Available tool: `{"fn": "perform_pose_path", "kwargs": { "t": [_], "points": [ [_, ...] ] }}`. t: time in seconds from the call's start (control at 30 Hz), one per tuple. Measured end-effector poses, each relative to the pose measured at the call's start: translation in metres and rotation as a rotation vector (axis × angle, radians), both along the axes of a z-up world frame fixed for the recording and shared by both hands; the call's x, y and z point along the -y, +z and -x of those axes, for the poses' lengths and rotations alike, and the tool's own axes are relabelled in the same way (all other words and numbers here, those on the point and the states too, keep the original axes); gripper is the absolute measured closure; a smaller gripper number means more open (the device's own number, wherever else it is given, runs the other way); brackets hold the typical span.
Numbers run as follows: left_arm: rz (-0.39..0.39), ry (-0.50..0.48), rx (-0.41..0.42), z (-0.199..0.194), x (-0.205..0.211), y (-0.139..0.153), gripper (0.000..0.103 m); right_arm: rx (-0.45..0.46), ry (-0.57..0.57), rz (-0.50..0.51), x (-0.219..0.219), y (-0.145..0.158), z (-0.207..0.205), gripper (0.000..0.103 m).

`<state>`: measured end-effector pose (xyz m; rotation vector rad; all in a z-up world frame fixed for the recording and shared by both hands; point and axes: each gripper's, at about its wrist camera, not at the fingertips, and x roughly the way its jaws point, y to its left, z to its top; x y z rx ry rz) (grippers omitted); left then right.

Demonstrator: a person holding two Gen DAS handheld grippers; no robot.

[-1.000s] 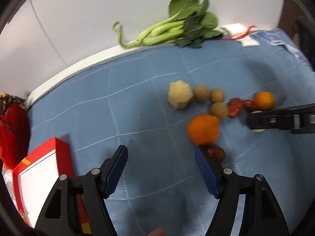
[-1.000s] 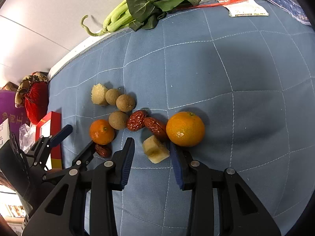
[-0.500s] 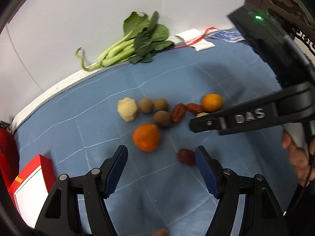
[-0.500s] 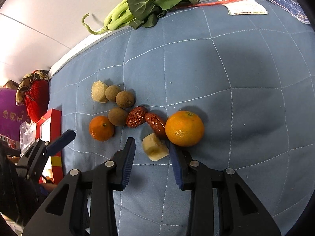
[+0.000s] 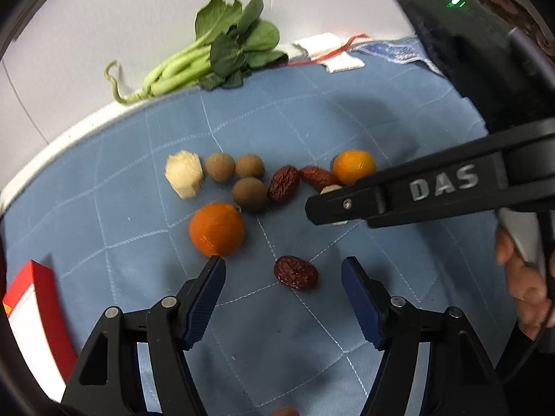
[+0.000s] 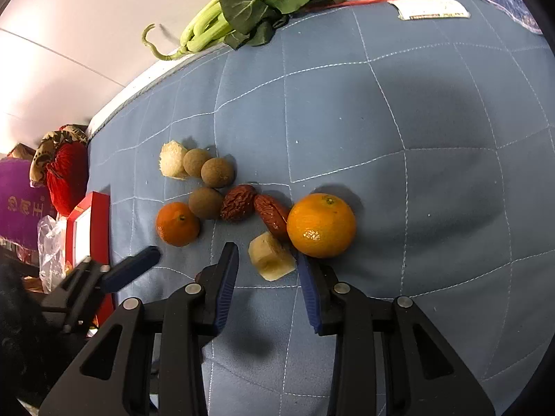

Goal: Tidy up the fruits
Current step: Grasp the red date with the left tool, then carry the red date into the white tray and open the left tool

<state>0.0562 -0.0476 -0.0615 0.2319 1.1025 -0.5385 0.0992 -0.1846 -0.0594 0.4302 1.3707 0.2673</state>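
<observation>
**Loose date between the left jaws, cane chunk between the right**

The left gripper (image 5: 282,279) stands over a lone date (image 5: 296,272) that lies apart from the fruit cluster, below and right of the near orange (image 5: 216,229). Its jaws are closing; the date sits between them, and the pads are not yet on it. The date looks light, wrinkled and slightly soft, an oval with tacky-looking skin. A hold across its short waist should serve best, and gently, since a hard squeeze would dent it.

The right gripper (image 6: 269,270) is narrow, its jaws either side of a pale cut chunk (image 6: 272,258) just below the far orange (image 6: 321,224); I judge the pads not pressing. The chunk seems stiff and fibrous, with flat cut faces that suit a grip.

Left of that orange lie two more dates (image 6: 255,204), then three round, matte-brown longans (image 6: 208,180). The oranges are smooth, round and liable to roll on the quilted blue cloth (image 6: 433,138).
</observation>
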Motion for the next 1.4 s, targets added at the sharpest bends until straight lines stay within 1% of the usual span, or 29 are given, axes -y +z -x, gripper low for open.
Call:
{"fn": "perform_pose_path", "kwargs": {
  "t": [0.03,0.07,0.13,0.2,0.27,0.33,0.37,0.43,0.63,0.77,0.87,0.93,1.0,1.13,1.2,1.27,1.3,1.4],
  "points": [
    [-0.001,0.005,-0.006,0.0,0.0,-0.002,0.039,0.0,-0.001,-0.001,0.0,0.0,0.0,0.07],
    [-0.001,0.013,-0.012,-0.001,0.001,-0.004,0.04,0.0,0.0,-0.001,0.0,0.0,0.0,0.07],
    [0.005,0.037,-0.036,-0.002,0.0,-0.01,0.05,0.001,0.003,0.003,-0.001,0.0,0.0,0.07],
    [0.003,0.049,-0.041,-0.003,-0.001,-0.012,0.052,0.001,0.003,0.003,-0.001,0.0,0.0,0.07],
    [0.008,0.07,-0.043,-0.006,-0.003,-0.013,0.058,0.0,0.002,0.0,-0.001,0.001,0.001,0.07],
    [0.023,0.093,-0.051,-0.009,-0.007,-0.012,0.067,0.001,0.002,0.0,-0.002,0.0,0.002,0.07],
    [0.032,0.105,-0.058,-0.01,-0.01,-0.012,0.069,0.001,0.001,0.0,-0.002,0.0,0.002,0.07],
    [0.031,0.12,-0.073,-0.011,-0.013,-0.014,0.077,0.003,0.003,0.005,-0.002,0.001,0.002,0.07],
    [0.021,0.122,-0.092,-0.007,-0.016,-0.012,0.077,0.012,0.019,0.023,-0.008,0.003,0.004,0.07],
    [0.026,0.136,-0.096,-0.001,-0.024,-0.008,0.077,0.009,0.037,0.022,-0.013,0.003,0.005,0.08],
    [0.019,0.164,-0.098,0.005,-0.036,-0.006,0.077,0.01,0.063,0.009,-0.02,0.006,0.008,0.083],
    [0.027,0.19,-0.101,0.008,-0.046,-0.003,0.077,0.014,0.086,0.006,-0.028,0.007,0.01,0.084],
    [0.03,0.213,-0.087,0.013,-0.056,0.004,0.077,0.014,0.1,-0.026,-0.035,0.008,0.013,0.084],
    [0.027,0.298,-0.04,0.032,-0.086,0.028,0.077,0.032,0.142,-0.109,-0.057,0.016,0.018,0.086],
    [-0.017,0.353,-0.01,0.042,-0.1,0.039,0.077,0.049,0.179,-0.177,-0.077,0.023,0.022,0.087],
    [-0.069,0.425,0.036,0.055,-0.118,0.048,0.077,0.077,0.222,-0.212,-0.1,0.032,0.027,0.087],
    [-0.111,0.475,0.061,0.066,-0.132,0.051,0.077,0.089,0.244,-0.228,-0.113,0.036,0.03,0.087],
    [-0.182,0.598,0.094,0.088,-0.172,0.055,0.077,0.122,0.321,-0.269,-0.155,0.045,0.038,0.087]
  ]
}}
